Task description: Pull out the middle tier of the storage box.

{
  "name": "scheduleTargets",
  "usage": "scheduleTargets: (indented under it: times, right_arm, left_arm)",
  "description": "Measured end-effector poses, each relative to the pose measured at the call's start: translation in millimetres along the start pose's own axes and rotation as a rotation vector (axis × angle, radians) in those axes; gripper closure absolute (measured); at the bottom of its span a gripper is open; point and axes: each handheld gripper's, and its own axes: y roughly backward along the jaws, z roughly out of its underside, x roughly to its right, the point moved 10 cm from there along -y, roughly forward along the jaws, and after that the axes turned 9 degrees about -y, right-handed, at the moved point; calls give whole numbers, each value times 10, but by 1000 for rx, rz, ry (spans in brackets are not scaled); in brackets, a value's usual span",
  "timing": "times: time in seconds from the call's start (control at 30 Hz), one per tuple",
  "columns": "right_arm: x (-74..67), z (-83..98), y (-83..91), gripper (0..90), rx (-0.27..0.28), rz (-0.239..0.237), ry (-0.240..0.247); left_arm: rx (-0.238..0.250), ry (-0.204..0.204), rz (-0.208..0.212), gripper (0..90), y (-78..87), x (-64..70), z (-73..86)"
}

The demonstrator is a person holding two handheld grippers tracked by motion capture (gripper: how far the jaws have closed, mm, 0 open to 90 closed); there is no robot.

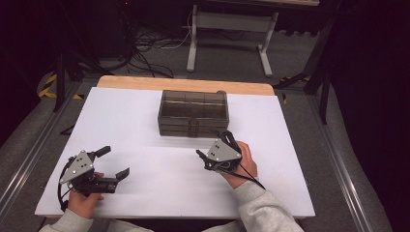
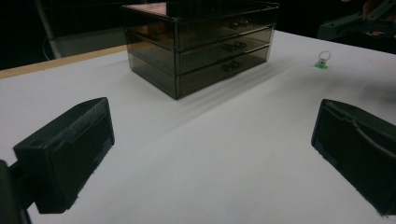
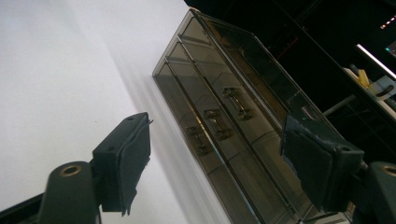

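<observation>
The left tongs (image 1: 114, 163) rest near the surface's (image 1: 145, 169) front left corner, jaws spread wide with nothing between them. The right tongs (image 1: 212, 143) hover toward the front right, jaws apart and empty, pointed at the drawer chest (image 1: 193, 112), just short of its front. That one smoky clear chest stands near the middle of the far edge and has three drawers, each with one handle. One small green-based ring (image 2: 321, 60) lies on the surface off to the chest's side, near the right tongs.
</observation>
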Motion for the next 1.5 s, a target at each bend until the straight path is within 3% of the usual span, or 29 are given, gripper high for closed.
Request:
scheduleTargets:
  times: [0.27,0.3,0.4,0.43,0.6,0.63,0.93,1.5]
  right_arm:
    - [10,5,-20,311,-44,70,86]
    - [5,1,-24,322,-46,92,121]
    - [-9,7,-29,341,-53,115,150]
    - [-12,8,-41,352,-56,144,188]
    - [-35,20,-53,358,-68,180,238]
    - [-38,16,-60,362,-70,196,271]
    - [-59,25,-127,393,-86,284,397]
    - [-83,120,-256,458,-146,399,554]
  left_arm:
    - [-1,-1,0,2,-1,-1,1]
    - [0,4,-1,3,-3,1,1]
    - [0,6,1,3,-5,3,2]
    - [-1,6,1,3,-5,4,2]
    - [0,5,0,3,-3,1,2]
    - [0,6,0,3,-3,0,2]
    - [-1,7,2,2,-5,5,4]
    - [-1,0,1,2,0,-3,3]
